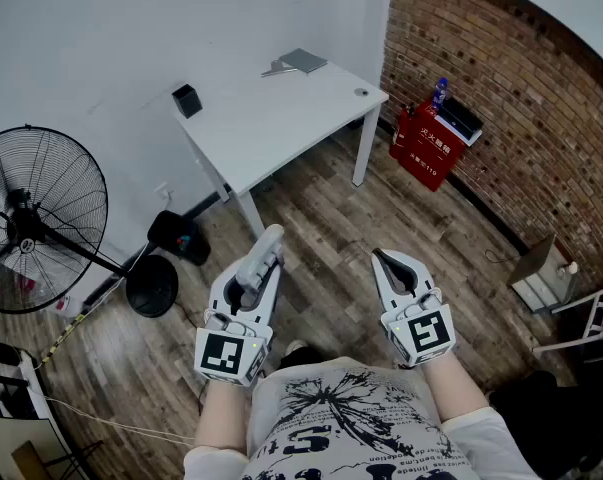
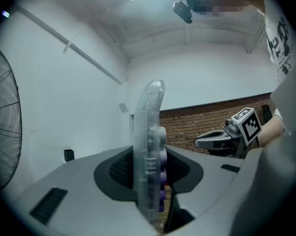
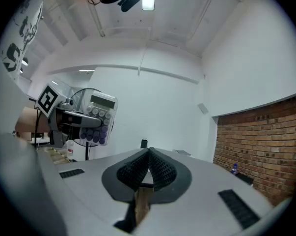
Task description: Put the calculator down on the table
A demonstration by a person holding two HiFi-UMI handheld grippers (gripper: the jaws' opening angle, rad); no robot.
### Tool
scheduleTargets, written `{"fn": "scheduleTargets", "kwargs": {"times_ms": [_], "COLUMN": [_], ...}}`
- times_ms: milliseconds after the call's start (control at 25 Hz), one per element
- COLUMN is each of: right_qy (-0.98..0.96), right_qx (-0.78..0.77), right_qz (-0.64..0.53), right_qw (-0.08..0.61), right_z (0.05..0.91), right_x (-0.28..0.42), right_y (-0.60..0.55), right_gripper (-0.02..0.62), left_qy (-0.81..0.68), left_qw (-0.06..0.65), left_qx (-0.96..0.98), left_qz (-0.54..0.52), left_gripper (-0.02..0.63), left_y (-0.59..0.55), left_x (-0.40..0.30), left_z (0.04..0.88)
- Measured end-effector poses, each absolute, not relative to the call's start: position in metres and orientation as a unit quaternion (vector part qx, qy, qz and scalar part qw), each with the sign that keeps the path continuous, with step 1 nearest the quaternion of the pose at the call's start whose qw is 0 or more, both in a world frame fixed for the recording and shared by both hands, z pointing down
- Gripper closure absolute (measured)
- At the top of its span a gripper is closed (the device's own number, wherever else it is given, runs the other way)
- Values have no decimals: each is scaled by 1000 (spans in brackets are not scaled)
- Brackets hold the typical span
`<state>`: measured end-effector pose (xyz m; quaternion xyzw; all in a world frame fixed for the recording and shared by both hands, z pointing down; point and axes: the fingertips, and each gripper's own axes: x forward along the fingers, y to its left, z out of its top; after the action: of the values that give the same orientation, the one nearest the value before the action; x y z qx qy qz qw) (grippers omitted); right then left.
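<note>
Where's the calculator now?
Head view, lower left of centre: the calculator is clamped in the left gripper, over the floor, short of the white table.

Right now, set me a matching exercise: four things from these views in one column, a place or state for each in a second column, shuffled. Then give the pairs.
Things
1. calculator
2. right gripper
3. fan
4. red box

Places and states
A. beside the brick wall
B. jaws together, nothing between them
C. clamped on edge in the left gripper
D. at the far left of the head view

Pairs: 1-C, 2-B, 3-D, 4-A
</note>
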<state>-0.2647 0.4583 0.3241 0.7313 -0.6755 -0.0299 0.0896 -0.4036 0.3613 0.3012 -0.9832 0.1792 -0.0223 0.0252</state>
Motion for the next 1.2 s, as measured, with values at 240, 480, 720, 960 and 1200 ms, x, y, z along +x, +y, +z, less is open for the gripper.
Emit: {"fn": "scheduleTargets", "kwargs": {"times_ms": [240, 480, 720, 960, 1200], "right_qy": [-675, -674, -661, -666, -661], "right_qx": [732, 733, 747, 742, 746], "right_qz": [-27, -25, -14, -3, 2], "right_qw": [88, 86, 70, 71, 84], "right_z": [327, 331, 338, 351, 363], "right_x": [-260, -250, -223, -190, -139], "right_y": [472, 483, 489, 459, 396], "right_gripper": [581, 581, 581, 581, 580], "left_qy": [178, 177, 174, 182, 179], "left_qw": [23, 20, 15, 9, 1], "left_qx": [-983, -984, -984, -982, -983], "left_qz": [-23, -25, -31, -42, -42], "left_gripper": [465, 465, 465, 465, 465], "left_y": [372, 381, 386, 354, 286], "left_x": [-396, -384, -364, -333, -278], "left_z": [302, 305, 314, 327, 340]}}
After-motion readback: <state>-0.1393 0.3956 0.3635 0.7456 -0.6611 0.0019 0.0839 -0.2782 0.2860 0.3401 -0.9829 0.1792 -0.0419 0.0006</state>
